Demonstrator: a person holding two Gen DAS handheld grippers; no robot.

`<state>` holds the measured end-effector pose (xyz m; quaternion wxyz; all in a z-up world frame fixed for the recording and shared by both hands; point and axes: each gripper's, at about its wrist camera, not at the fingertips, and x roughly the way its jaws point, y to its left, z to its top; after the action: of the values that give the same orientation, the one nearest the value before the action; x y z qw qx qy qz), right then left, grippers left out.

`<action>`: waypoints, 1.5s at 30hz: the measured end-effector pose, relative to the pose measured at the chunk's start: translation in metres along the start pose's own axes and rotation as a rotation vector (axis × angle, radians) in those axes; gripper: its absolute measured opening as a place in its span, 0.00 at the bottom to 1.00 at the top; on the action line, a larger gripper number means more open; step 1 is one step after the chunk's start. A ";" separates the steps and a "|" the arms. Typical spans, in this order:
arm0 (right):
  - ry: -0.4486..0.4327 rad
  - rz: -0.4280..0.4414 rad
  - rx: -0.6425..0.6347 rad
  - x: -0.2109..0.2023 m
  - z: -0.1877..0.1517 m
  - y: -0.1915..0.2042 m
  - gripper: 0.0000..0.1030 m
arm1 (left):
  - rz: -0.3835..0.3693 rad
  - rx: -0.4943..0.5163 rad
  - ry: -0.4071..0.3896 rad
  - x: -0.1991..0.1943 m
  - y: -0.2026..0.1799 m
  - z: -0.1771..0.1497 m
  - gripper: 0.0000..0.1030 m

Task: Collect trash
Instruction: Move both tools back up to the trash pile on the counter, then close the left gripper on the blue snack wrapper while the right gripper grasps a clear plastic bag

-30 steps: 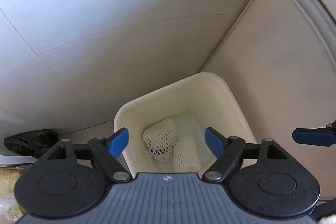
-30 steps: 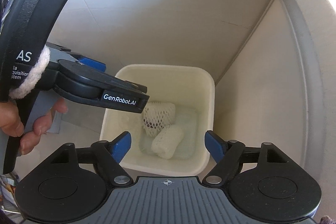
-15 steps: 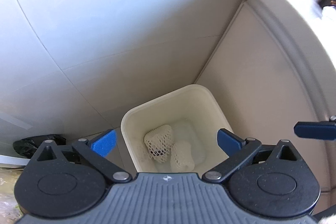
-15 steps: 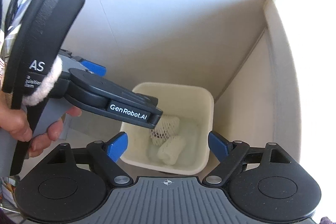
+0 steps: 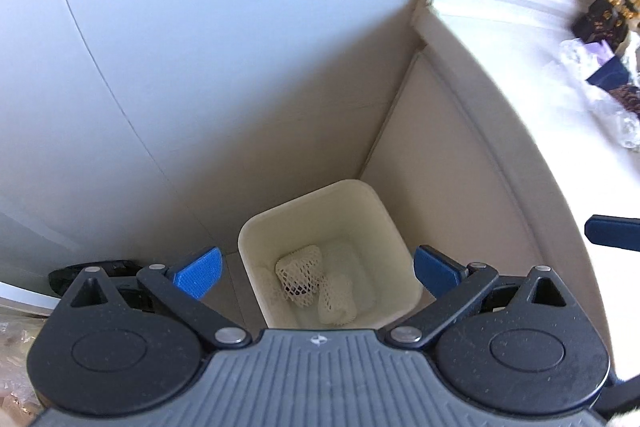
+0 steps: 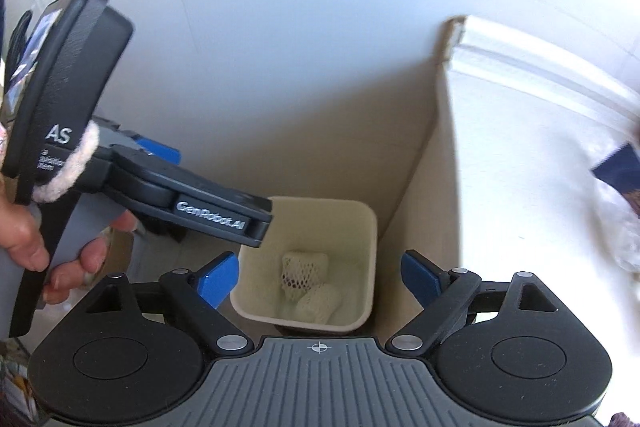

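Observation:
A cream square bin (image 5: 288, 223) (image 6: 370, 227) stands on the floor in the corner between wall and cabinet. Two white foam fruit nets (image 5: 300, 273) (image 6: 306, 269) lie on its bottom. My left gripper (image 5: 316, 273) hangs well above the bin, wide open, nothing between its blue pads. My right gripper (image 6: 320, 277) also hangs above the bin, its jaws still opening and nothing between them. In the right wrist view a hand (image 6: 24, 247) holds the left gripper's body at the left. One blue finger of the right gripper (image 5: 612, 231) shows at the left wrist view's right edge.
A cabinet side (image 5: 452, 155) rises right of the bin, with a bright countertop (image 5: 532, 75) above. Clear plastic wrapping and dark packets (image 5: 604, 67) lie on the counter at far right. A black bag (image 5: 64, 277) sits on the floor left of the bin.
Both grippers have risen away from the bin, which now looks smaller. Their jaws have spread wider. The countertop and its clutter have come into view at the right.

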<state>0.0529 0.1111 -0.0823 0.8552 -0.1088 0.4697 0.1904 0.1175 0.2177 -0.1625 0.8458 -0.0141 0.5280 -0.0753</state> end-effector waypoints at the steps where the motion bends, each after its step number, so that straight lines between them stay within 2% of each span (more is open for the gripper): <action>1: -0.008 -0.004 0.006 -0.009 0.000 -0.005 0.88 | -0.001 0.002 -0.005 -0.002 -0.003 0.001 1.00; 8: -0.064 -0.048 0.053 -0.035 -0.027 -0.050 0.89 | -0.042 0.001 -0.038 -0.025 -0.028 0.006 1.00; 17: -0.122 -0.146 0.138 -0.074 -0.050 -0.107 0.90 | -0.104 0.064 -0.108 -0.046 -0.075 0.020 1.00; 30: -0.200 -0.286 0.322 -0.102 -0.102 -0.202 0.93 | -0.226 0.203 -0.133 -0.045 -0.173 0.036 1.00; 37: -0.216 -0.352 0.398 -0.110 -0.121 -0.252 0.94 | -0.310 0.189 -0.120 -0.039 -0.218 0.053 0.99; 45: -0.210 -0.401 0.484 -0.109 -0.137 -0.303 0.94 | -0.377 0.166 -0.156 -0.028 -0.257 0.077 0.97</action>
<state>0.0253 -0.2371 -0.0615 0.9204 0.0272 0.3797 -0.0888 0.1455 -0.0371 -0.0771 0.8533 -0.0486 0.4409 -0.2742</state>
